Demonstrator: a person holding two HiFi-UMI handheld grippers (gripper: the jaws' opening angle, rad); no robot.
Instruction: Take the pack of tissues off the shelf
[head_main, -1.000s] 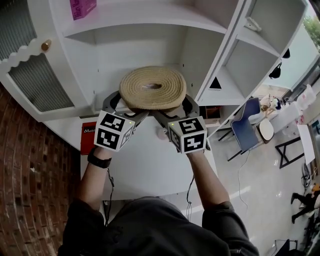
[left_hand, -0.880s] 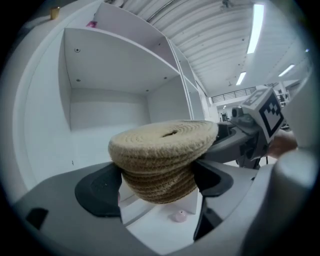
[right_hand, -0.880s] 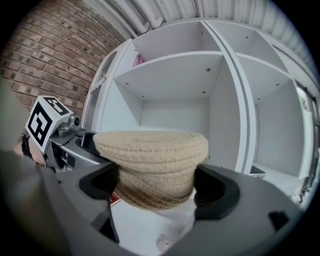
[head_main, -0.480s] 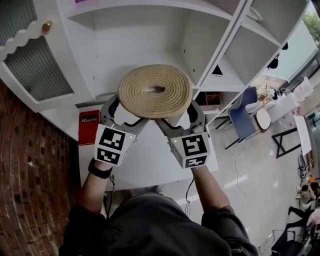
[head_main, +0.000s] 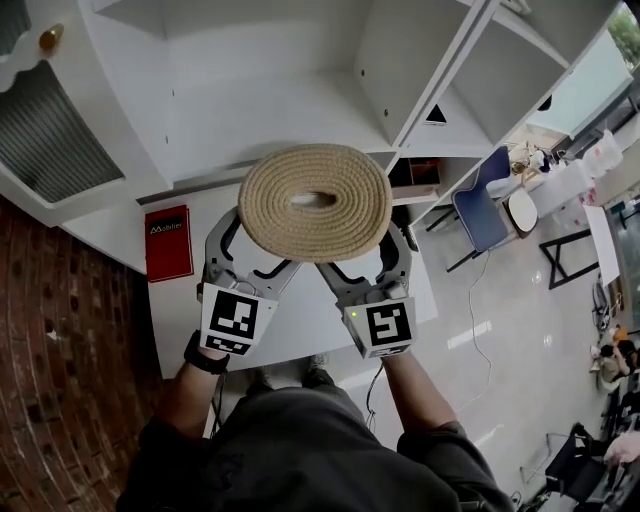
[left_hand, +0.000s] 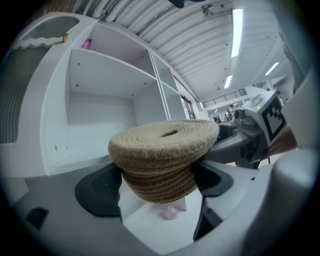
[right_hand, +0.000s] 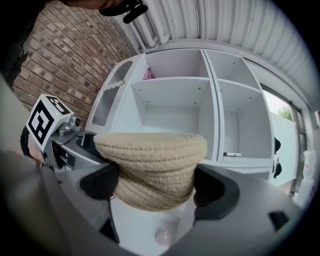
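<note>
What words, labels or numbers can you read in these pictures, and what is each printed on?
"Mobilier", roughly, last letters unsure: white print on the red item on the white counter.
Two marker cubes: black-and-white square patterns, no letters.
Pink item on the upper shelf: print too small to read.
Woven basket in both jaws: no text.

Tan coiled-rope weave on the pack of tissues (head_main: 270, 205) — white shelf (head_main: 260, 110), red box (head_main: 168, 243), red-brown brick wall (head_main: 60, 400).
</note>
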